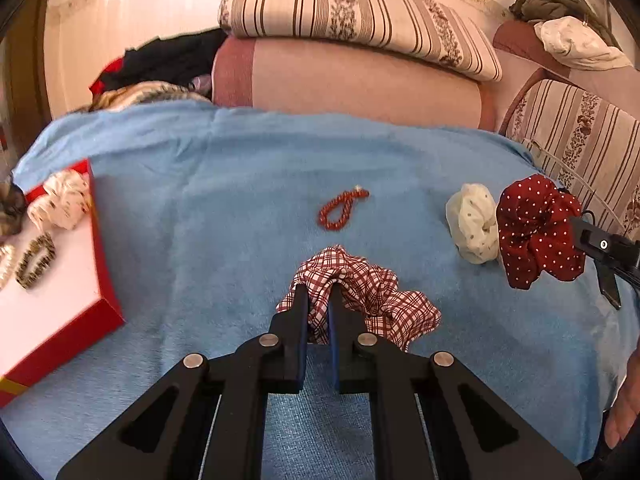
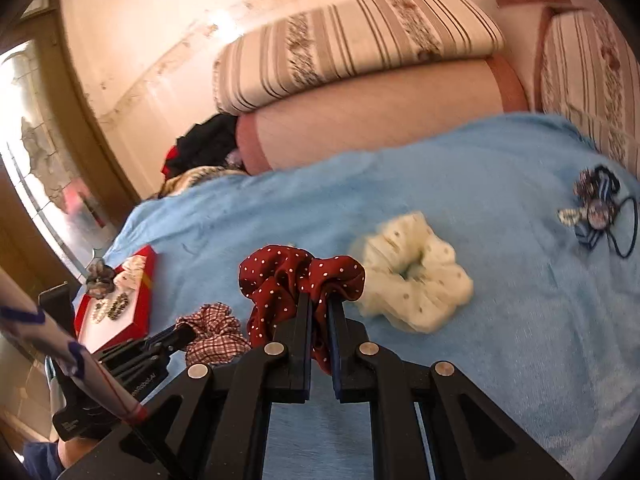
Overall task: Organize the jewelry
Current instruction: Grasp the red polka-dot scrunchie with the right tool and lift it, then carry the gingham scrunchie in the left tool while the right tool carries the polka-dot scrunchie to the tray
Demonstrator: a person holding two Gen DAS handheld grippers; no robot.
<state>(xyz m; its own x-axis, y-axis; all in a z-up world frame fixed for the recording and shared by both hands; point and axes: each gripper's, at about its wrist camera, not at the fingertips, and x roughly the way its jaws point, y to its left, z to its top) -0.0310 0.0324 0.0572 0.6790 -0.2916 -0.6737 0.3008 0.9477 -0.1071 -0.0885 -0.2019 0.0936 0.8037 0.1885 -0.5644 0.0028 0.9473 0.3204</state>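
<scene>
Left wrist view: big light-blue fleece blanket [image 1: 248,168] covers the bed, with striped floral cushions [image 1: 352,12] behind it. Red-sided shallow box with white floor [image 1: 106,280] sits at the left edge of the blanket, already holding a cream scrunchie and a dark beaded hair loop, plus other bits too small to name. Left gripper [image 1: 319,294] has its fingers pinched nearly together on a fold of the red-and-white checked fabric scrunchie [image 1: 372,292], which lies on the blanket just in front of the camera. Right gripper [image 2: 319,300] is likewise clamped narrow, on the dark-red white-dotted fabric scrunchie [image 2: 288,276], which hangs bunched from the tips and looks lifted off the blanket. Cream dotted fabric scrunchie [image 2: 416,276] lies loose just beside it. A dark blue hair tie with a round ornament [image 2: 596,208] sits well apart towards the right in the right wrist view. Smallest item: red beaded bracelet loop [image 1: 342,208] in mid-blanket, beyond the checked scrunchie.

Handling, judged: scrunchies are light, soft and floppy; pinching any outer ruffle holds fine, no crush risk. The bracelet is likely small, hard and rolling; it probably needs a low pinch across the bead strand against the fleece, or it may slip.
</scene>
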